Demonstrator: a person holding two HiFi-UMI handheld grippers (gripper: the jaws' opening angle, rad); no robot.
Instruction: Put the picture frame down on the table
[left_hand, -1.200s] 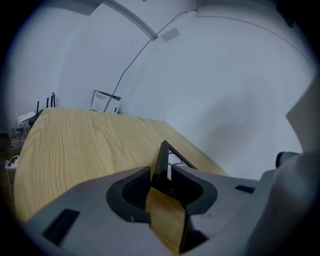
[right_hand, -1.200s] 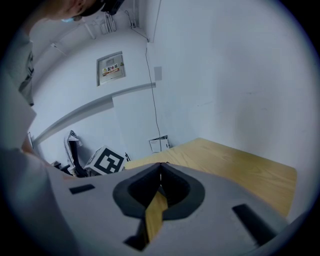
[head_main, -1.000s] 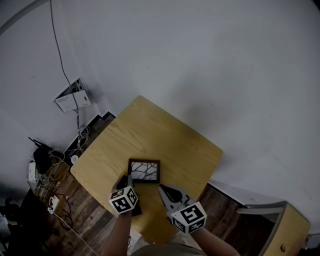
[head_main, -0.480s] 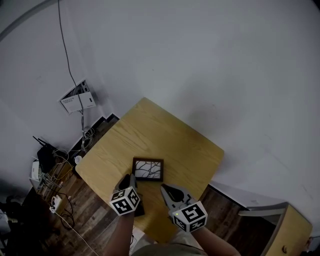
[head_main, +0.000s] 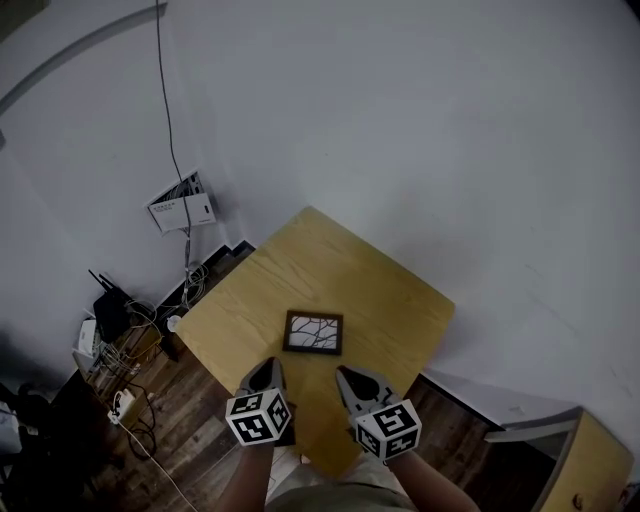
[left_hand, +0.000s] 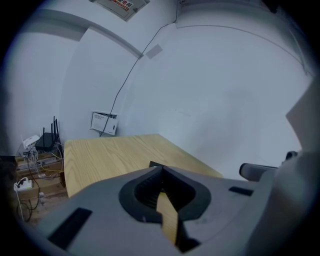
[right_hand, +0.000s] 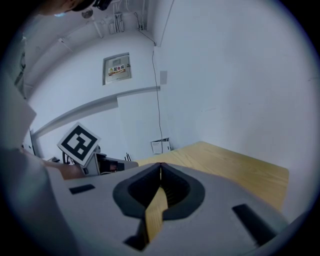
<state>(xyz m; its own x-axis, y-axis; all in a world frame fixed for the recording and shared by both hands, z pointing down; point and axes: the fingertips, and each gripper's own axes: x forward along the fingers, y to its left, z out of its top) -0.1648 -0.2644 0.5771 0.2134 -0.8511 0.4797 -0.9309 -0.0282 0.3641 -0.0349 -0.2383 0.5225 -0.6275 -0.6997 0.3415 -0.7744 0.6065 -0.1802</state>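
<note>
Only the head view shows the whole picture frame (head_main: 313, 333). It lies flat and face up on the desk (head_main: 380, 290), toward the desk's 6 o'clock corner and well inside the edges. It is a small rectangle with a thin dark border around a pale picture of dark branching lines.

The left gripper (head_main: 268, 368) sits at 7 o'clock from the frame and the right gripper (head_main: 346, 374) at 5 o'clock. Both are near it without touching.

In the left gripper view only a dark corner of the frame (left_hand: 153, 164) shows, at 12 o'clock just over the left gripper (left_hand: 161, 169). Its fingers (left_hand: 136, 192) are pressed together at the tips with nothing between them.

The right gripper view does not show the frame. It shows the left gripper's marker cube (right_hand: 78, 142) at 9 o'clock and a wall sign (right_hand: 117, 68) at 11 o'clock. The right gripper (right_hand: 160, 166) also has its fingers (right_hand: 131, 192) closed tip to tip and empty.

A wall box (head_main: 181, 210) shows in all three views, and a router (head_main: 110, 303) stands at 9 o'clock from the desk.
</note>
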